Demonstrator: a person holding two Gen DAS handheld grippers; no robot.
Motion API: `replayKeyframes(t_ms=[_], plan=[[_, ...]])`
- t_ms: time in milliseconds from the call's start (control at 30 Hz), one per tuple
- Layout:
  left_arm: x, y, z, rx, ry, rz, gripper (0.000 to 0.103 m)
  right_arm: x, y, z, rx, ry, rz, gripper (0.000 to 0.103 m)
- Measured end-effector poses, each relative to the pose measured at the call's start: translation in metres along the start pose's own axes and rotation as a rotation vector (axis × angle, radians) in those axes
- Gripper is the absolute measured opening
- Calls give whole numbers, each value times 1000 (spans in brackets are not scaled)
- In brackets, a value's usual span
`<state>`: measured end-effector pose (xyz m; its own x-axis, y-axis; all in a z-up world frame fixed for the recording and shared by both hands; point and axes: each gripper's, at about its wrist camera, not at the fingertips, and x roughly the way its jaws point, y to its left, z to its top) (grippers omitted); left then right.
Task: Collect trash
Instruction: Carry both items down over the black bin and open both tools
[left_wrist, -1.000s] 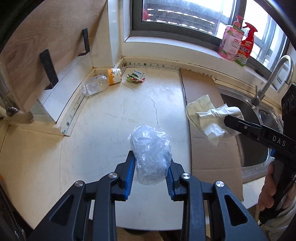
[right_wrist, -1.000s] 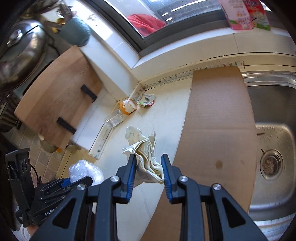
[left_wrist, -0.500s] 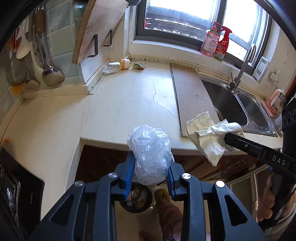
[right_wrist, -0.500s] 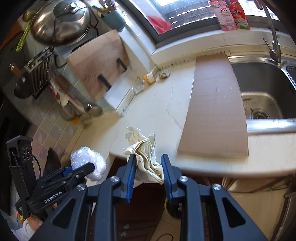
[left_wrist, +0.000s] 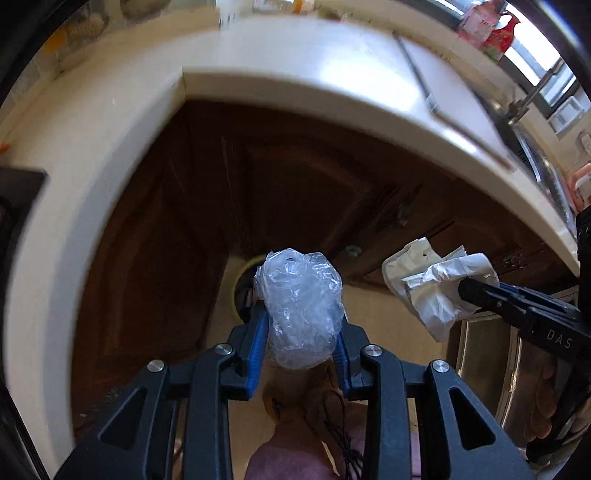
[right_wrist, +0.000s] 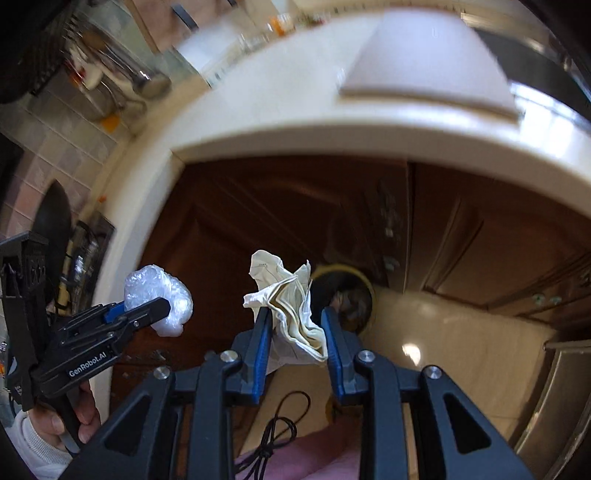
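Note:
My left gripper (left_wrist: 300, 314) is shut on a crumpled clear plastic bag (left_wrist: 301, 306), held in the air in front of the dark wooden cabinets. It also shows in the right wrist view (right_wrist: 159, 299). My right gripper (right_wrist: 297, 317) is shut on a crumpled white paper wrapper (right_wrist: 288, 314), which shows in the left wrist view (left_wrist: 432, 284) to the right of the bag. A round trash bin (right_wrist: 351, 295) with a yellowish rim stands on the floor below and beyond both grippers; in the left wrist view the trash bin (left_wrist: 242, 288) is mostly hidden behind the bag.
The cream countertop edge (left_wrist: 332, 88) curves above the brown cabinet doors (left_wrist: 280, 184). A cardboard sheet (right_wrist: 424, 66) lies on the counter beside the sink. A black cable (right_wrist: 280, 424) and the person's pink-clad leg (left_wrist: 291, 454) are below the grippers.
Both grippers have dropped from counter height to in front of the cabinets, still holding the bag and the wrapper. The trash bin on the floor is now closer.

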<state>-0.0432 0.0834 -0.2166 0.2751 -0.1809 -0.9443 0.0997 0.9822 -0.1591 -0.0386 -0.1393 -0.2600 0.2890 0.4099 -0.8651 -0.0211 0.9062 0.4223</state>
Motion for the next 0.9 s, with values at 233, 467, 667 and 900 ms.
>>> replayKeyframes(t_ms=[233, 467, 667, 900], plan=[[139, 15, -22, -63, 139, 3, 30, 149, -52, -14, 73, 209, -59, 28], [256, 59, -28, -181, 242, -21, 40, 275, -73, -5, 121, 259, -93, 29], [286, 73, -24, -144, 246, 16, 67, 330, -82, 9, 228, 322, -86, 35], [287, 96, -29, -207, 264, 37, 69, 318, -66, 12, 153, 315, -99, 50]])
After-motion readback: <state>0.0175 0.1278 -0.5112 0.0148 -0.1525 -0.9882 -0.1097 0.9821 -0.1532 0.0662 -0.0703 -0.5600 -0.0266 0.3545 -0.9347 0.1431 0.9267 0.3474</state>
